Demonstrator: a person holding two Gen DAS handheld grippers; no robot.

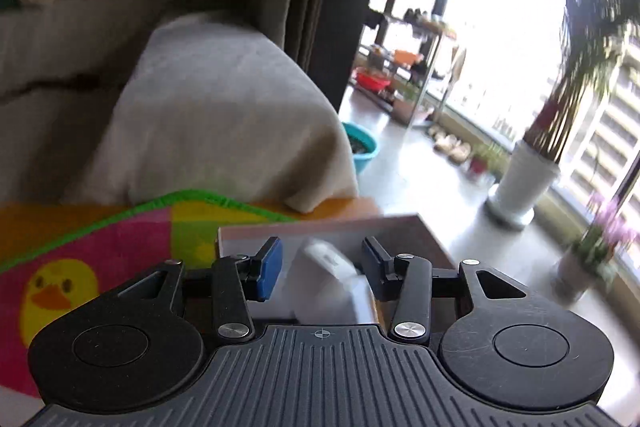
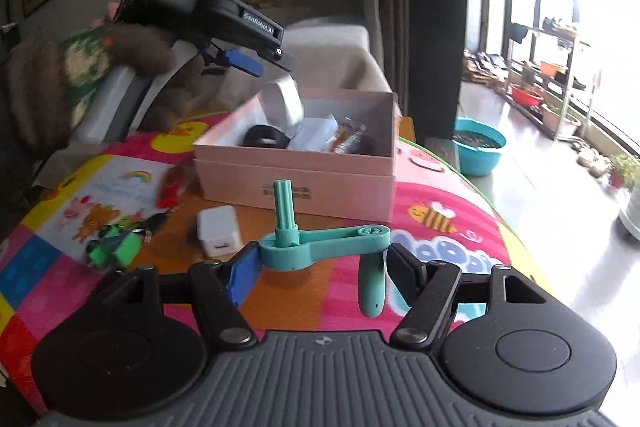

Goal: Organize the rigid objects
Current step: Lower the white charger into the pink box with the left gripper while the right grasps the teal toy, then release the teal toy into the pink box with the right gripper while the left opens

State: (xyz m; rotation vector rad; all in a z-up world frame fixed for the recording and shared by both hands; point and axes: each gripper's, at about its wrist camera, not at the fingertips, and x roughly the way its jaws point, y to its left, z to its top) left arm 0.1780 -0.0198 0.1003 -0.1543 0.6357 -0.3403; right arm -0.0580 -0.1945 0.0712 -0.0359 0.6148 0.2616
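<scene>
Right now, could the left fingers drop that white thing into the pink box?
Probably yes. The left gripper holds the white block just over the pink box, whose top is open. Only a black band and wrappers lie inside, so room looks left.

- The left gripper (image 1: pixel 322 269) is made of matt black plastic, with bright metal pivot screws and a ribbed grey body.
- A smooth white plastic object (image 1: pixel 326 283) is seen between its fingers.
- The right gripper (image 2: pixel 320 269) is fitted with a rubbery blue pad.
- Between its fingers a teal crank (image 2: pixel 320 247) of smooth, slightly glossy plastic is seen.
- Ahead of it, a pink box (image 2: pixel 304 179) of matt cardboard is seen.
- A soft printed mat (image 2: pixel 440 227) of matt cloth is spread beneath.
- Left of the crank, a glossy white plastic charger (image 2: pixel 219 231) is seen.
</scene>
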